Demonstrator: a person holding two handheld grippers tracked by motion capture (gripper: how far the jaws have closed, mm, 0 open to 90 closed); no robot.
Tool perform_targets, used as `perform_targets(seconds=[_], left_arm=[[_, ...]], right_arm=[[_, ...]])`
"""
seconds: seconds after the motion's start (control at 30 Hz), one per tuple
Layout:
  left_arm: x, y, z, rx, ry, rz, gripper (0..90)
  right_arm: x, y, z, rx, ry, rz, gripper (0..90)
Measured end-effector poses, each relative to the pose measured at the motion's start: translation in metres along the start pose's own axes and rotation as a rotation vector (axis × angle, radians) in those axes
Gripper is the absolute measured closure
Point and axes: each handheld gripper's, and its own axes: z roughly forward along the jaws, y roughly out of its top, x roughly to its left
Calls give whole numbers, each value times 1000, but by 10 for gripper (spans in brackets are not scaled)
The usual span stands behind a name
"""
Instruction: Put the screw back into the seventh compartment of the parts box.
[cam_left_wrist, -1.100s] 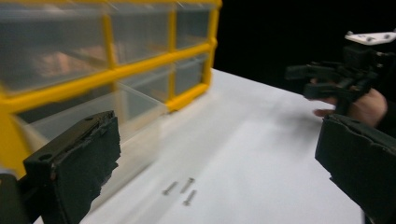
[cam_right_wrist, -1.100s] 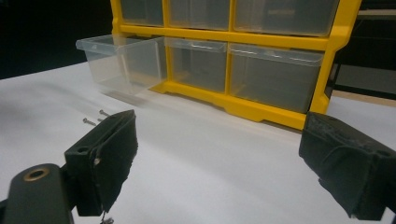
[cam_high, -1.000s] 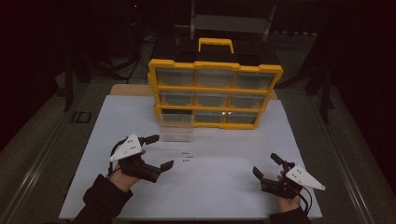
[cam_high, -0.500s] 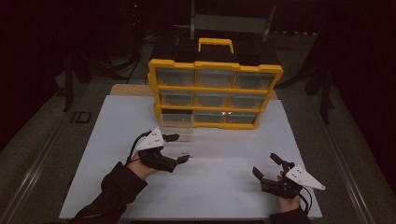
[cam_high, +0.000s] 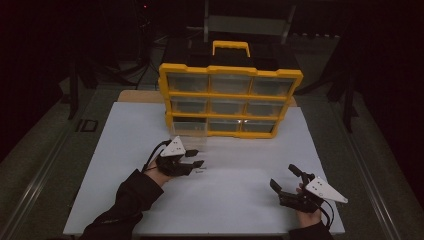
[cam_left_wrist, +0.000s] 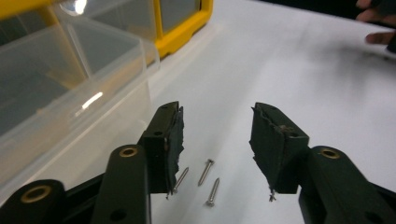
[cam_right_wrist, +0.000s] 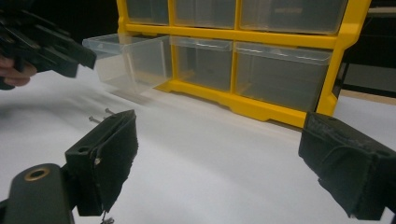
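Three small metal screws lie loose on the white table sheet, just in front of a clear drawer pulled out of the yellow organizer. My left gripper hovers low over the screws. Its jaws have just been closing and stand partly open, with the screws on the sheet between them and not pinched. From above, the left gripper sits near the drawer. My right gripper rests at the near right, open and empty; its own view faces the organizer.
The organizer stands at the back centre with three rows of clear drawers and a yellow handle. Only the bottom-left drawer sticks out. The sheet's edges drop to a darker grey table on both sides.
The left gripper has moved forward and to the right, down toward the screws by the drawer, and its jaws have narrowed. The right gripper has stayed in place.
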Motion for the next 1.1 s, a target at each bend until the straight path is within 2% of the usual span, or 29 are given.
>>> perform_targets(seconds=[0.1, 0.23, 0.4, 0.5, 0.8, 0.93, 0.97, 1.1], left_arm=[[2, -4, 8, 36, 10, 16, 586], [6, -10, 17, 71, 20, 19, 645], [10, -15, 25, 104, 13, 20, 680], [12, -18, 31, 129, 23, 25, 697], [19, -22, 41, 170, 21, 22, 726], [22, -24, 44, 186, 0, 7, 739], [22, -26, 45, 194, -19, 9, 746], [23, -25, 46, 201, -29, 16, 765]], right_arm=[[0, 0, 0, 2, 0, 0, 116], [0, 0, 0, 2, 1, 0, 116], [-1, -1, 0, 6, 1, 1, 117], [-1, -1, 0, 8, 3, 2, 117], [-2, -1, 0, 8, 2, 6, 117], [-2, -1, 0, 7, 2, 7, 117], [-2, -1, 0, 8, 2, 8, 117], [-2, -1, 0, 10, 0, 7, 117]])
